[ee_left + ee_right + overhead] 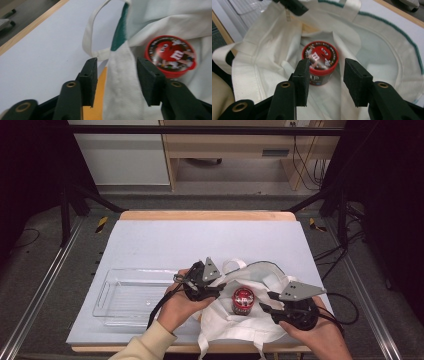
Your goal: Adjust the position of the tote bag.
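A wooden desk (205,215) covered by a pale grey-blue mat (200,245) carries everything, so the work sits within easy reach at its near edge. On the near left lies a clear rectangular plastic tray (125,295), set to one side, perhaps as a place things come from or go to. Right of it, a cream canvas tote bag with a green-trimmed mouth (260,285) lies flat and spread, its loop handles toward the far side, so its mouth can be worked open. Inside or upon the bag's folds, between the two hands, stands a small round tub with a red printed lid (243,300), upright, which seems to be the thing being bagged. The left hand-held gripper (116,75) straddles a strip of the bag's cream cloth beside the tub, jaws apart and not yet pinching it, probably aiming to catch the edge and hold the mouth open. The right hand-held gripper (325,80) comes from the near right with its jaws apart on either side of the tub as seen along them, pads not touching it, apparently lined up to seize or steady it.
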The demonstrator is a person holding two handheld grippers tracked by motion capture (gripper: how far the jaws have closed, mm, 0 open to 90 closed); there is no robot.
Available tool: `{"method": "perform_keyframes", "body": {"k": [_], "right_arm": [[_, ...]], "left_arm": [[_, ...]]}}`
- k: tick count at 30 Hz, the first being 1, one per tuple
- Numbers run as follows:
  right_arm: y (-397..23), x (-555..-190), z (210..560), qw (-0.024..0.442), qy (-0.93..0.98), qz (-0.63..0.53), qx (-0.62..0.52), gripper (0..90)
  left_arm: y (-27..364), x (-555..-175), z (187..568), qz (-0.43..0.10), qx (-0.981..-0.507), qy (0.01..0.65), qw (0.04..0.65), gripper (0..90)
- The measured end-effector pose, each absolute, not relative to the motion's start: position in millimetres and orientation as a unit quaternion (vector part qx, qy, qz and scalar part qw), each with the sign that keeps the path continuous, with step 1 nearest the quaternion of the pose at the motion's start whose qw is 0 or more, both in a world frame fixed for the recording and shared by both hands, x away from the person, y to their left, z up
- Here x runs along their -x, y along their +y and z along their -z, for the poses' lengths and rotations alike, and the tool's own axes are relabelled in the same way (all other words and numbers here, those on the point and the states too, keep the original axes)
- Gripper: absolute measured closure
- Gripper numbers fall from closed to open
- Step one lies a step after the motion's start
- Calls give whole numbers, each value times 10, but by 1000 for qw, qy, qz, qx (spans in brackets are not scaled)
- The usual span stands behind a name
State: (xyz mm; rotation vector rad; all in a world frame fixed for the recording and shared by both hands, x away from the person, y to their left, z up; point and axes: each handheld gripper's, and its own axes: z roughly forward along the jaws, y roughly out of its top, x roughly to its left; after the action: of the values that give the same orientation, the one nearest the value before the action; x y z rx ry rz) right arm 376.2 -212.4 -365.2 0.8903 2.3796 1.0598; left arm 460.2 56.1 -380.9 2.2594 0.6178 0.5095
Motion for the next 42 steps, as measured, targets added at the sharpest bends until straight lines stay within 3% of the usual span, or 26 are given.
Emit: {"method": "perform_keyframes", "body": {"k": [6,7,26,31,36,42], "right_arm": [[-2242,-3762,3849,179,849,-366,-337,569],[-2248,-3763,3864,178,850,-363,-339,565],[-1962,-3705,4079,145,861,-367,-321,427],[-1933,-3713,4083,145,863,-364,-318,429],[-1917,-3711,4021,148,863,-362,-319,523],[-1886,-3712,4202,141,869,-349,-322,533]], "left_arm": [[580,-4629,3879,-166,-887,247,354,843],[586,-4614,3876,-163,-887,245,355,858],[561,-4286,3781,-144,-906,197,346,873],[551,-4270,3782,-146,-907,195,345,872],[568,-4267,3733,-142,-911,187,340,874],[569,-4248,3762,-137,-914,186,335,874]]}}
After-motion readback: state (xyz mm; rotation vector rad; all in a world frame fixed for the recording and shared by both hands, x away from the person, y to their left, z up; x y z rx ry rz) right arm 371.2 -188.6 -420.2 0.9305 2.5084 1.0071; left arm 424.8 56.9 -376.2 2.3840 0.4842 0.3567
